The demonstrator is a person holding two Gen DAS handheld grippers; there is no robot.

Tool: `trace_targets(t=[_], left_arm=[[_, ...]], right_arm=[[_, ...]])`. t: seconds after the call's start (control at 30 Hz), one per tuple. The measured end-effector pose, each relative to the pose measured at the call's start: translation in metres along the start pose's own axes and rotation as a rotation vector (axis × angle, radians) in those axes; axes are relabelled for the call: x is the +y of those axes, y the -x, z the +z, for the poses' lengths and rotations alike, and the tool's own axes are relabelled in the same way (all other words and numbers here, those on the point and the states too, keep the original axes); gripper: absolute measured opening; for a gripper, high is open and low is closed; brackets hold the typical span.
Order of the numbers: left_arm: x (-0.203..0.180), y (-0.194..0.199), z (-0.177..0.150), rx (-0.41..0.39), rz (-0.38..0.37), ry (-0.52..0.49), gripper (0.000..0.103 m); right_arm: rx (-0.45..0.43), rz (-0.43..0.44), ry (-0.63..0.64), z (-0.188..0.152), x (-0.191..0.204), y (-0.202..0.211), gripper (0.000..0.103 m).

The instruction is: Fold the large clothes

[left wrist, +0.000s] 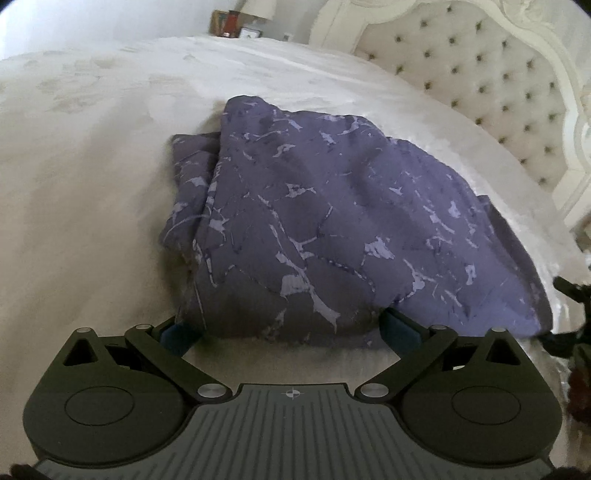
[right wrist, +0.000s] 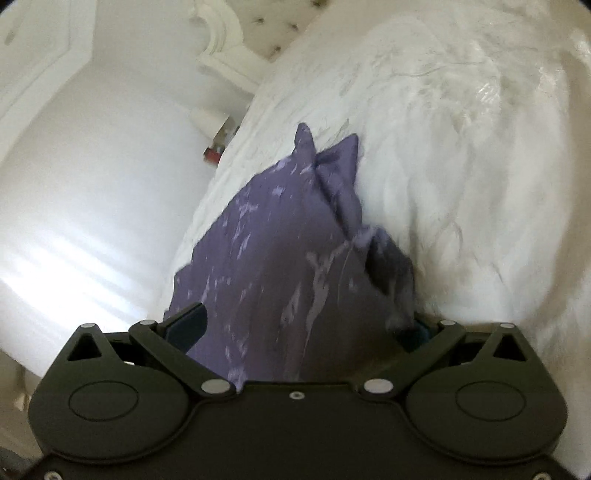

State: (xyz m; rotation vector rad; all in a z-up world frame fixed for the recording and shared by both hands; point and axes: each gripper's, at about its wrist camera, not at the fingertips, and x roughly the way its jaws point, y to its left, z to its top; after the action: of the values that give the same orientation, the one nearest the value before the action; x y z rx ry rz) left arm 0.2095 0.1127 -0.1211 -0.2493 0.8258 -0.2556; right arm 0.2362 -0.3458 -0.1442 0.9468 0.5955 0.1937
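A large purple garment [left wrist: 332, 229] with pale marbled streaks lies in a folded heap on the white bedspread [left wrist: 92, 166]. My left gripper [left wrist: 290, 332] is open wide, and the garment's near edge sits between its two blue-padded fingers [left wrist: 181, 334]. In the right wrist view the same garment [right wrist: 280, 251] runs away from the camera, bunched into peaks at its far end. My right gripper [right wrist: 303, 328] is also open wide with the cloth lying between the jaws. The cloth partly covers its right finger. The image is blurred.
A tufted cream headboard [left wrist: 480, 74] stands at the back right. A lamp and small items sit on a nightstand [left wrist: 229, 22] beyond the bed. A dark shape, partly cut off, shows at the right edge [left wrist: 572, 295]. In the right wrist view the bed's side edge [right wrist: 207, 206] drops off to the left.
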Motion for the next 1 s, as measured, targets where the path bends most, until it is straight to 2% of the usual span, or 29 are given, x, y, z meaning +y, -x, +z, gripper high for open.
trace_targets(t=[0.1,0.27,0.5,0.63,0.73,0.83,0.93,0.97,1.0], left_arm=[[0.002,0.003,0.004,0.022,-0.028,0.017,0.103],[0.020,0.026,0.001,-0.007,-0.123,0.122,0.103],[0.038,0.030,0.031,-0.101,-0.078,0.181,0.103],[0.039,-0.004,0.050,-0.009,-0.064,0.168,0.103],[0.030,-0.030,0.054,0.061,-0.055,0.123,0.103],[0.020,-0.041,0.059,0.072,-0.040,0.100,0.102],[0.017,-0.044,0.062,0.070,-0.053,0.163,0.102],[0.017,-0.043,0.062,0.063,-0.077,0.187,0.100],[0.020,-0.041,0.063,0.053,-0.094,0.202,0.094]], right_arm=[[0.010,-0.011,0.022,0.010,0.003,-0.015,0.103],[0.031,-0.004,0.060,0.017,0.004,-0.026,0.103],[0.044,0.017,0.068,0.017,-0.002,-0.026,0.103],[0.050,0.022,0.072,0.020,-0.002,-0.028,0.103],[0.055,0.031,0.078,0.022,-0.003,-0.030,0.103],[0.058,0.046,0.090,0.026,-0.005,-0.034,0.103],[0.055,0.062,0.092,0.029,-0.006,-0.038,0.103],[0.056,0.064,0.092,0.030,-0.006,-0.040,0.103],[0.060,0.064,0.091,0.031,-0.006,-0.040,0.103]])
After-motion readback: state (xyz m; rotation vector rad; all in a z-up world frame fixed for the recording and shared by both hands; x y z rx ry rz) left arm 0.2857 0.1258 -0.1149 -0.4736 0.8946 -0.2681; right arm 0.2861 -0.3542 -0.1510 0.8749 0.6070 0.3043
